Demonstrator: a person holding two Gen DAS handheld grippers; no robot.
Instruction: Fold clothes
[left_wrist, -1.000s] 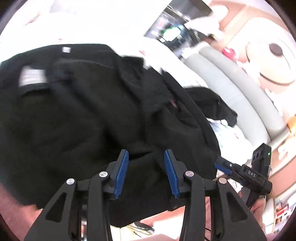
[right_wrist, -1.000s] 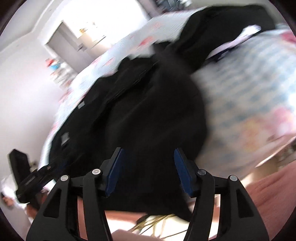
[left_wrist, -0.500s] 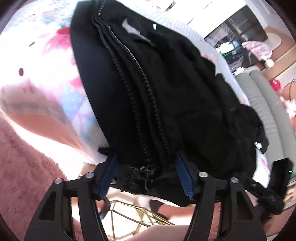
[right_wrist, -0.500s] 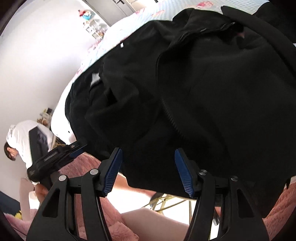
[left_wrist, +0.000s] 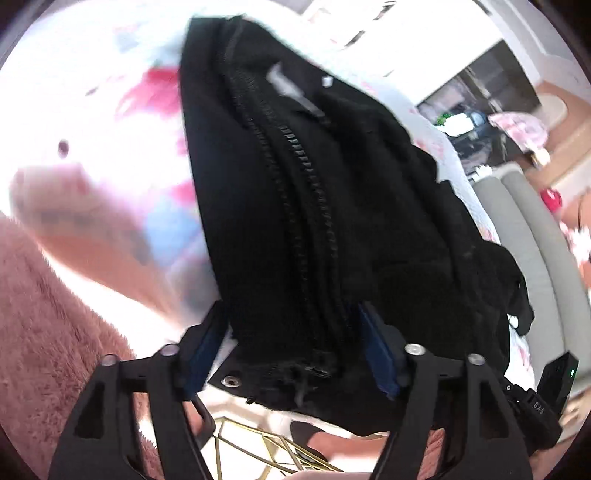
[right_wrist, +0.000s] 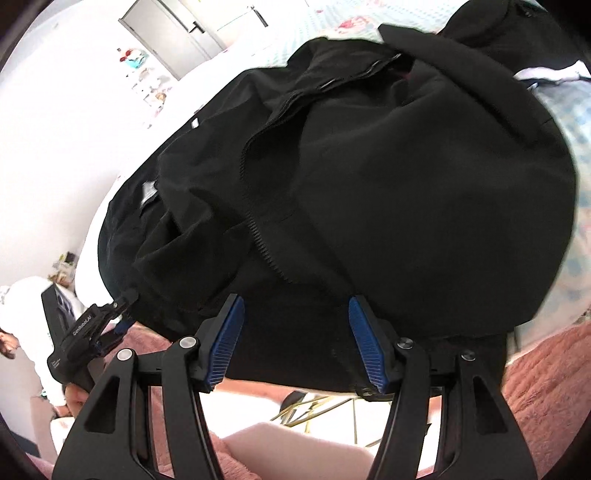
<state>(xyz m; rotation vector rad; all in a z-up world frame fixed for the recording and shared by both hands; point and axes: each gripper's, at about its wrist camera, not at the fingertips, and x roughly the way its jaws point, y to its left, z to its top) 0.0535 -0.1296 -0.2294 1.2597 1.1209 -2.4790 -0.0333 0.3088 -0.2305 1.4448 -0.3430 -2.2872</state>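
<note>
Between both spread claws (left_wrist: 291, 350) (right_wrist: 295, 339) hangs the black jacket (right_wrist: 369, 184).

Both wrist views closely face one black jacket (left_wrist: 332, 221).

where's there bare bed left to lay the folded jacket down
Bare sheet shows left of the black jacket in the left wrist view, up to the bed's near edge. A thinner strip of sheet shows right of the jacket in the right wrist view. The middle is crowded: the jacket covers it, with both grippers at its near hem.
</note>
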